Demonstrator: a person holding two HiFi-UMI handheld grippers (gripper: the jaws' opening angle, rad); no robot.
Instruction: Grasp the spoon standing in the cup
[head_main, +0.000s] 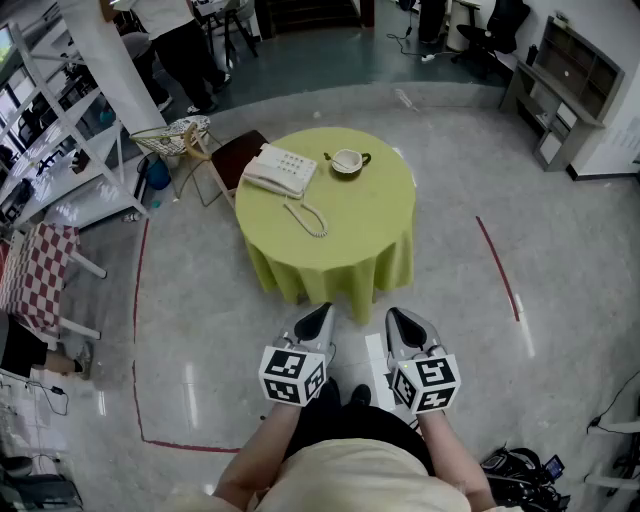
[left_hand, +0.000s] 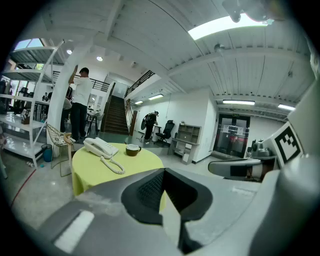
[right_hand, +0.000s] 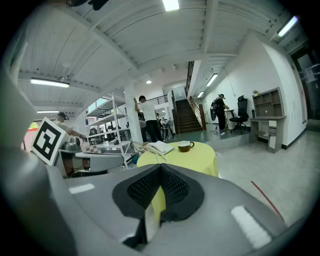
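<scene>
Spoon is too small to make out from here, but its cup (head_main: 347, 161) is sitting toward the far side of the round yellow-green bench (head_main: 370, 235). A white telephone (head_main: 281, 170) is lying just left of it, and a brown chair (head_main: 237, 156) is standing at the bench's left edge. The left hand-held gripper (head_main: 321, 312) and right hand-held gripper (head_main: 394, 314) are both hovering with jaws pressed together, gripping nothing. They're sitting short of the bench, with the cup ahead and well apart from both.

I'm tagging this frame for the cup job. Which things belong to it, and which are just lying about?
Job: cup, yellow table, left gripper, right gripper, both shut; no spoon can be made out.
Lying about: telephone, wire chair.
</scene>
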